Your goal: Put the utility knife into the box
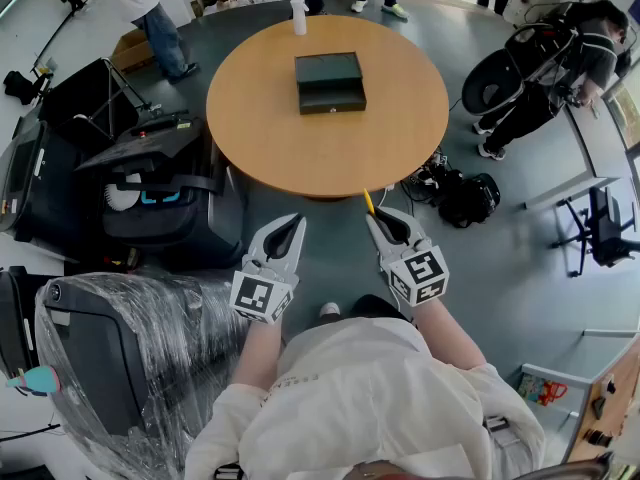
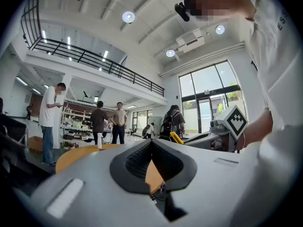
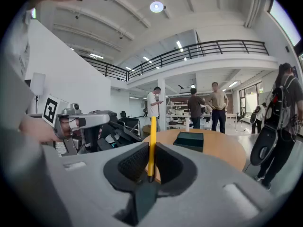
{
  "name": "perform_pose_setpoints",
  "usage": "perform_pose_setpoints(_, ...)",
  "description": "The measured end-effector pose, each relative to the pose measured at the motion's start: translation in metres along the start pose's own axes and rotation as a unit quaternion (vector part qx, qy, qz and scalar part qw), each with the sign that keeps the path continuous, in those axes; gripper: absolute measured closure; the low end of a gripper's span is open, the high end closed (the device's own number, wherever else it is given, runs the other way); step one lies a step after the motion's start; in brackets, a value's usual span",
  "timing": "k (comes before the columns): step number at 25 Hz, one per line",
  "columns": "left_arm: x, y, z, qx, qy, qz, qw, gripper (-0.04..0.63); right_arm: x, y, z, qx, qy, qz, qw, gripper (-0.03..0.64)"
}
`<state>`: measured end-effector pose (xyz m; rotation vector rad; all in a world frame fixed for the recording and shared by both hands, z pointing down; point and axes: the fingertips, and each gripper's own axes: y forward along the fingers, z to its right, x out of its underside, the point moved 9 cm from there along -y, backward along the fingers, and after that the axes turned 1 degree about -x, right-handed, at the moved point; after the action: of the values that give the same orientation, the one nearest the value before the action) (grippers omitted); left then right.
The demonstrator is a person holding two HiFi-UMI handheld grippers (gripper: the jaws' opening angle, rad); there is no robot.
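A dark lidded box point(image 1: 330, 81) point(image 3: 189, 140) sits closed on the round wooden table point(image 1: 260, 128) point(image 3: 222, 150), past its middle. My right gripper point(image 1: 373, 219) point(image 3: 151, 162) is held off the table's near edge. It is shut on a slim yellow utility knife point(image 1: 367, 202) point(image 3: 151, 148) that sticks out forward between the pads toward the table. My left gripper point(image 1: 297, 219) point(image 2: 151, 143) is level with it to the left, shut, with nothing between its pads. In the left gripper view the knife point(image 2: 176, 137) shows at the right.
A white spray bottle point(image 1: 298, 15) stands at the table's far edge. Black cases point(image 1: 150, 178) and a plastic-wrapped machine point(image 1: 110, 358) crowd the left. Black bags and cables point(image 1: 465, 196) lie on the floor at the right. People stand beyond the table point(image 3: 203, 109).
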<state>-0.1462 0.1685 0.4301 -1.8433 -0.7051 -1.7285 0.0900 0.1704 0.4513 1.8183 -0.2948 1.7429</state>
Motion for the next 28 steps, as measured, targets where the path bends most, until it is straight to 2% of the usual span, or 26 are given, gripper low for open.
perform_pose_setpoints(6,0.003,0.009,-0.016,0.0,-0.003,-0.006,1.0,0.578,0.008,0.021,0.007,-0.003,0.006,-0.014,1.0,0.581)
perform_pose_setpoints(11,0.018,0.037,-0.038,-0.007,-0.012,-0.015,0.9998,0.578,0.01,0.053,0.032,-0.014,0.012,-0.017,1.0,0.581)
perform_pose_setpoints(17,0.02,0.105,-0.073,-0.014,-0.006,-0.016,0.9998,0.578,-0.005,0.108,0.093,-0.029,0.014,-0.009,0.999,0.581)
perform_pose_setpoints(28,0.008,0.246,-0.127,-0.052,-0.011,-0.003,0.9986,0.578,-0.047,0.205,0.222,-0.074,0.008,-0.016,0.997,0.581)
